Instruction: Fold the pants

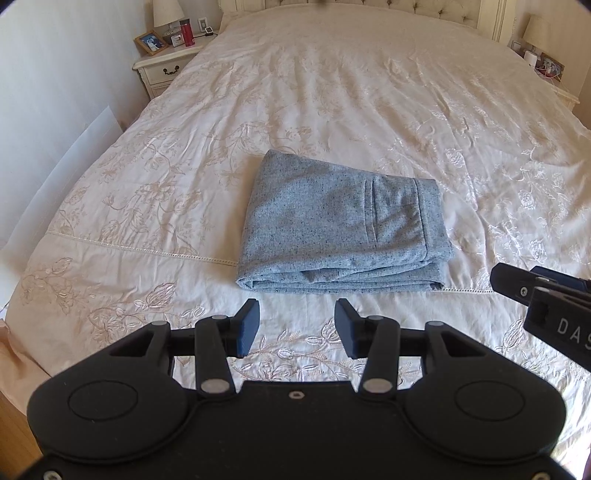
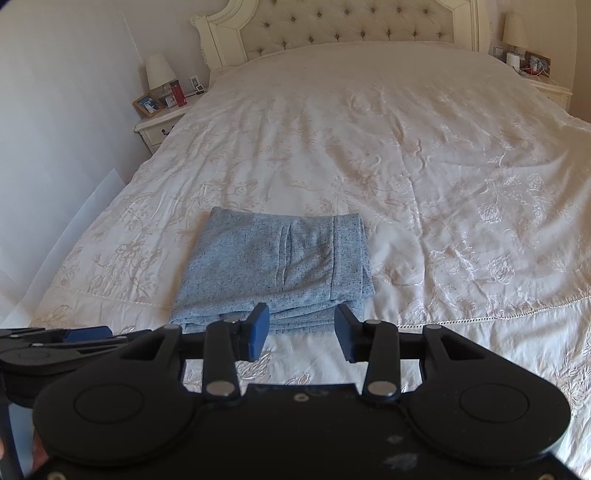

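Grey-blue flecked pants (image 1: 343,225) lie folded into a compact stack of layers on the cream embroidered bedspread (image 1: 332,92), pocket seam facing up. My left gripper (image 1: 297,325) hovers just in front of the stack's near edge, open, with only bedspread between its blue pads. The right gripper's black body (image 1: 546,306) shows at the right edge of the left wrist view. In the right wrist view the same pants (image 2: 273,266) sit just beyond my right gripper (image 2: 301,332), which stands open and holds nothing. The left gripper's body (image 2: 55,347) shows at the lower left there.
A tufted headboard (image 2: 347,26) stands at the far end of the bed. A nightstand (image 1: 166,66) on the left carries a lamp, a photo frame and a red bottle. Another nightstand (image 2: 535,70) sits at the far right. A white wall (image 1: 55,110) runs along the left.
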`<state>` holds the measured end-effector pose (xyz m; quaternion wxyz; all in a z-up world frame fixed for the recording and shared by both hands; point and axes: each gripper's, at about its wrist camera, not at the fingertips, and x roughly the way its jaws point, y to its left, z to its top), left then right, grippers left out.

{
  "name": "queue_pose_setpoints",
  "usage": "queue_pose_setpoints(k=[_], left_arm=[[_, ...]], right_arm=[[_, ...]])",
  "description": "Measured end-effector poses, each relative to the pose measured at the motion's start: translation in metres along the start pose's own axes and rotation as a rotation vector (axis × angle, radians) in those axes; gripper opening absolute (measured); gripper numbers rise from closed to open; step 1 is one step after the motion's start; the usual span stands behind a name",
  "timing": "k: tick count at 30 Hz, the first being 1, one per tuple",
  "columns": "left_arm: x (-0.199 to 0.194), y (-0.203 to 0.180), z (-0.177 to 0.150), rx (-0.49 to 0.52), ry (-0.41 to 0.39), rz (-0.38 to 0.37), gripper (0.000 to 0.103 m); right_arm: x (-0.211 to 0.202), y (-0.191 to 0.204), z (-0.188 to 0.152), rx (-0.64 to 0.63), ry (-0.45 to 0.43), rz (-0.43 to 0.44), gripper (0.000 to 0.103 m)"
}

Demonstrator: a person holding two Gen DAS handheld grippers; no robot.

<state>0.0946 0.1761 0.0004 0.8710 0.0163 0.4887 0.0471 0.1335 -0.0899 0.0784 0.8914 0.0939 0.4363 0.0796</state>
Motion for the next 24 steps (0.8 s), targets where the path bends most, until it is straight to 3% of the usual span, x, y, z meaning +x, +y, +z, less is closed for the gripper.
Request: queue_pose_setpoints(k=[24], left_arm=[[-0.017, -0.016, -0.010, 0.012, -0.030, 0.021, 0.054]], right_arm=[[-0.006, -0.009, -0.005, -0.013, -0.003, 0.038, 0.042]])
